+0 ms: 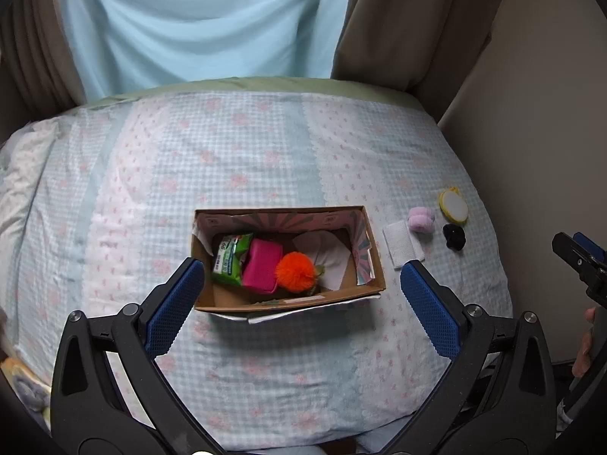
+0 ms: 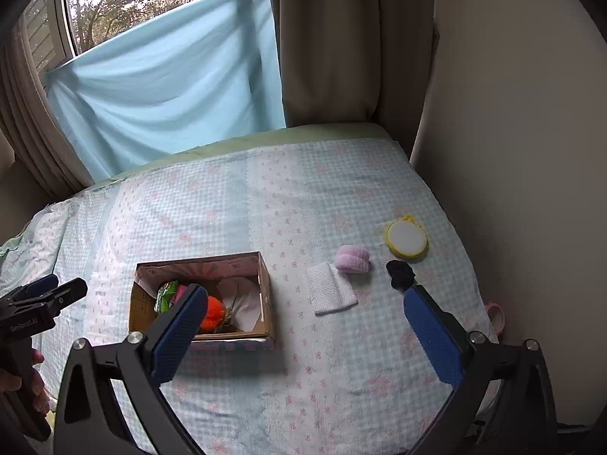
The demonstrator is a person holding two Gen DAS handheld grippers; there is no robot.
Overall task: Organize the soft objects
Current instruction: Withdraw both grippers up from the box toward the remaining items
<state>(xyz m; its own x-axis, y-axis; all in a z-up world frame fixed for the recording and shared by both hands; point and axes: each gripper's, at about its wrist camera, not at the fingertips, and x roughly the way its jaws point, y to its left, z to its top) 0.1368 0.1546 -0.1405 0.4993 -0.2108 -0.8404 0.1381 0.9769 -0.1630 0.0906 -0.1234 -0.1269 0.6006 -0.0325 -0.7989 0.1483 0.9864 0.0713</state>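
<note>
Box: The cardboard box (image 1: 288, 258) sits open in the middle of the bed (image 1: 235, 144). I think it is the home for the soft things, because some are already inside.
Inside the box: You can see a green packet (image 1: 227, 261), a pink pouch (image 1: 261, 269), an orange pom-pom (image 1: 295, 270) and a white cloth (image 1: 326, 254). They lie close together, touching.
Still outside: Four soft things wait on the bed to the right of the box. There is a white folded cloth (image 2: 331, 289), a pink fluffy roll (image 2: 353, 259), a black fuzzy thing (image 2: 400, 273) and a round yellow puff (image 2: 405, 239). They are bunched near each other, so I think they go in next.
Left tongs: Your left tongs (image 1: 303, 295) are spread wide and hold nothing. They hang above the near side of the box and point down at it.
Right tongs: Your right tongs (image 2: 303, 326) are spread wide too, and they are empty. They hang over the bed between the box and the loose things, with the right finger close to the black fuzzy thing.
Hands: Your left hand (image 2: 22, 386) grips the handle of the left tongs low at the side.
Next, I think: The white folded cloth is nearest, so your right tongs could dip to it.
</note>
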